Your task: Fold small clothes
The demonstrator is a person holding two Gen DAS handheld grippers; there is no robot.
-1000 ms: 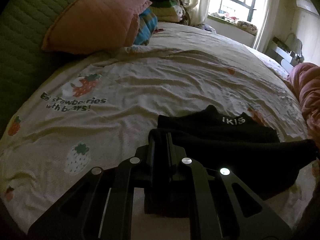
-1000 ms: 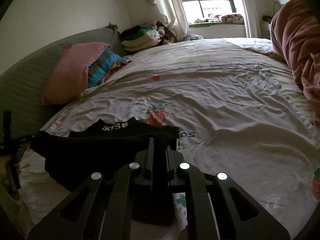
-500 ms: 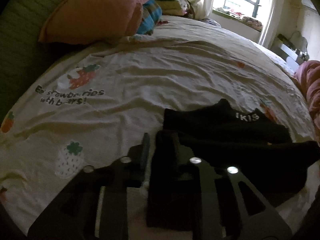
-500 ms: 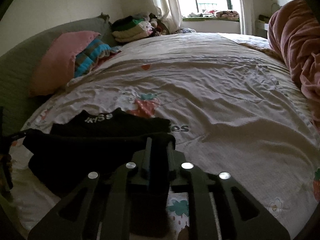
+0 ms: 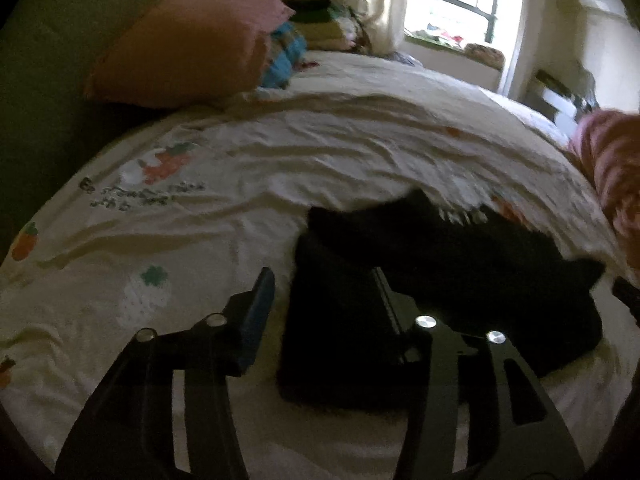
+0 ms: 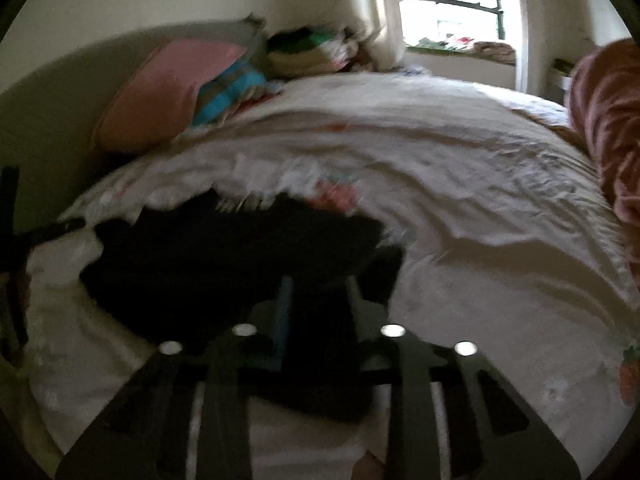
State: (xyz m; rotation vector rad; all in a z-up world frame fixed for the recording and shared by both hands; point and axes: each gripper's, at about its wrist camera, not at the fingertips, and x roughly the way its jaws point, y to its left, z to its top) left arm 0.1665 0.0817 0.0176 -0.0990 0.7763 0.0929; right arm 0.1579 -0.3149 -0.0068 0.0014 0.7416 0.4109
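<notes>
A small black garment (image 5: 448, 264) with white lettering on its band lies on the strawberry-print bed sheet (image 5: 240, 168), its near half doubled towards the band. My left gripper (image 5: 324, 280) is open, and the garment's left corner lies loose between its fingers. In the right wrist view the garment (image 6: 224, 256) is blurred. My right gripper (image 6: 320, 288) is open, its fingers parted around the garment's right corner.
A pink pillow (image 5: 188, 40) and a blue striped cloth (image 5: 284, 56) lie at the head of the bed. Stacked folded clothes (image 6: 312, 54) sit near the window. A pink quilt (image 6: 608, 120) is heaped along the right side.
Both grippers have opened and let go of the garment's corners. The lifted near edge has dropped onto the rest of the garment. Both cameras are moving, so the views are blurred.
</notes>
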